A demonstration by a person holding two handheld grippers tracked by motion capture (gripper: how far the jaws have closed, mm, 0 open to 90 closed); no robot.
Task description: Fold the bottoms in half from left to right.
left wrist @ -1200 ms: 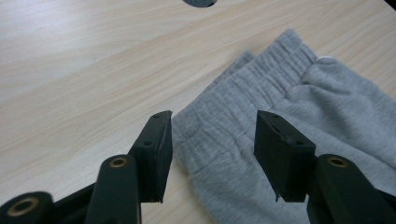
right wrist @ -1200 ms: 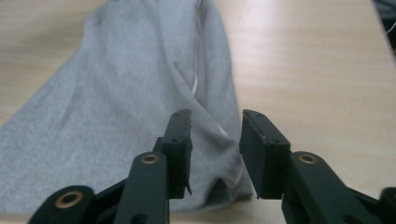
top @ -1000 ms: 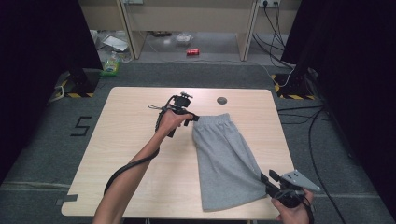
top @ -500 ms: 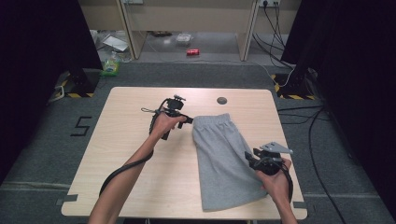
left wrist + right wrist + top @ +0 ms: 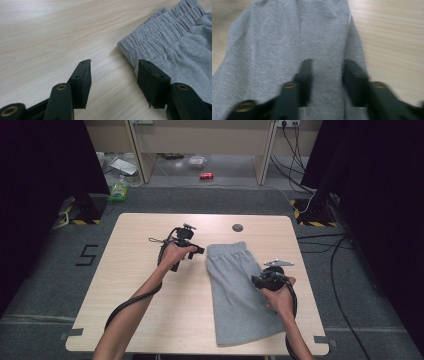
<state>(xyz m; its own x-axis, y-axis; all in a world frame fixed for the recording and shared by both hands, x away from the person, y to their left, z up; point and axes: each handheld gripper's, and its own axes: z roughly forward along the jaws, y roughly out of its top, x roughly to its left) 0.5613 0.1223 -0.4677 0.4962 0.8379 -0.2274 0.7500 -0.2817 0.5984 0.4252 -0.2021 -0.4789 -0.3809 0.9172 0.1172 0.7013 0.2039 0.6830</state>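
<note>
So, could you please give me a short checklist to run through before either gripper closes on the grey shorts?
1. Left gripper open: ok, a clear gap between its fingers.
2. Left gripper lined up with the waistband corner: ok, the corner lies just ahead, by one finger.
3. Right gripper open: ok, though that view is blurred.
4. Right gripper over the grey shorts: ok, cloth lies between and beyond its fingers.
5. Cloth already between the right fingers: cannot tell, the height above the cloth is unclear.
6. Shorts flat on the table: ok, spread out lengthwise, waistband at the far end.
</note>
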